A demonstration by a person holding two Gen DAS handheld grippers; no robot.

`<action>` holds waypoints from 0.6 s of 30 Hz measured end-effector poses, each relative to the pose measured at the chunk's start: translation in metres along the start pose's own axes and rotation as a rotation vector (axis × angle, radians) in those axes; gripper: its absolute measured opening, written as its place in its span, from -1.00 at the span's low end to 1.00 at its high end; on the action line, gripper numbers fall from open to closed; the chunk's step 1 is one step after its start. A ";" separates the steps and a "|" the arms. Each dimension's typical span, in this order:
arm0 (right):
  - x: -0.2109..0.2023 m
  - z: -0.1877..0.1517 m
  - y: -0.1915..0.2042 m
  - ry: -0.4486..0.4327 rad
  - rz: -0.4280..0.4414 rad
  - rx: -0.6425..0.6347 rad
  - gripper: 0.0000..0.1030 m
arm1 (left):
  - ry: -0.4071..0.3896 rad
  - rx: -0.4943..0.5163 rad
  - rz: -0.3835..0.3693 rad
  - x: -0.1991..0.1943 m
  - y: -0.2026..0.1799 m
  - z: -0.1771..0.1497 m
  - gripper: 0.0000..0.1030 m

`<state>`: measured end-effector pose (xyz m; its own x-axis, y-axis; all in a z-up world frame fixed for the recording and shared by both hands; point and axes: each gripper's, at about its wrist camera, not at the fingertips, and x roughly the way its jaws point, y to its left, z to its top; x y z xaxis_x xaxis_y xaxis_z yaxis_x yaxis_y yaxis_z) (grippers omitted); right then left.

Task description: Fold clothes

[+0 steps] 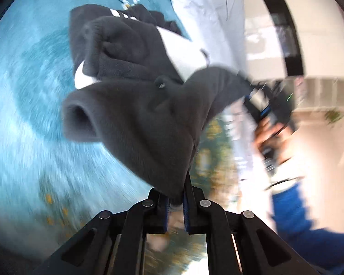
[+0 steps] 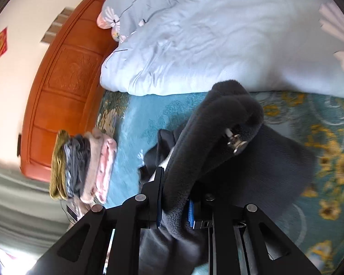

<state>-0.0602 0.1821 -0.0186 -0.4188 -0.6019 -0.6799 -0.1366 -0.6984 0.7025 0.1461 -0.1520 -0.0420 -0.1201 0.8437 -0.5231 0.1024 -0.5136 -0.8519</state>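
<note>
L wrist view: left tongs (image 1: 176, 202) pinching only a thin corner of dark fleece garment (image 1: 135, 114), lifted over teal bed blanket (image 1: 23, 114); could slip w/ a tug. Blurred.

R wrist view: right tongs (image 2: 174, 208) clamped on a thick bunched roll; zipper pull (image 2: 237, 145) may snag. Folded stack (image 2: 84, 165) nearby.

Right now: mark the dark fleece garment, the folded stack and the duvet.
dark fleece garment (image 1: 144, 119), left wrist view, on its hanging body.
folded stack (image 2: 84, 167), right wrist view, on the grey middle layer.
duvet (image 2: 217, 45), right wrist view, on its wrinkled top.
</note>
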 end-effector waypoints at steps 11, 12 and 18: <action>-0.039 0.001 0.008 0.043 -0.141 -0.063 -0.64 | -0.087 -0.295 -0.218 -0.042 0.043 0.036 -0.82; -0.027 0.007 0.015 0.057 -0.159 -0.070 -0.64 | -0.106 -0.342 -0.229 -0.043 0.048 0.044 -0.82; 0.059 0.050 0.055 0.149 -0.264 -0.097 -0.64 | -0.208 -0.590 -0.252 -0.046 0.095 0.102 -0.81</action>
<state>-0.1372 0.1272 -0.0098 -0.2436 -0.4398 -0.8644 -0.1338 -0.8675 0.4791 0.0607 -0.2556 -0.1018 -0.3922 0.8489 -0.3543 0.5616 -0.0841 -0.8231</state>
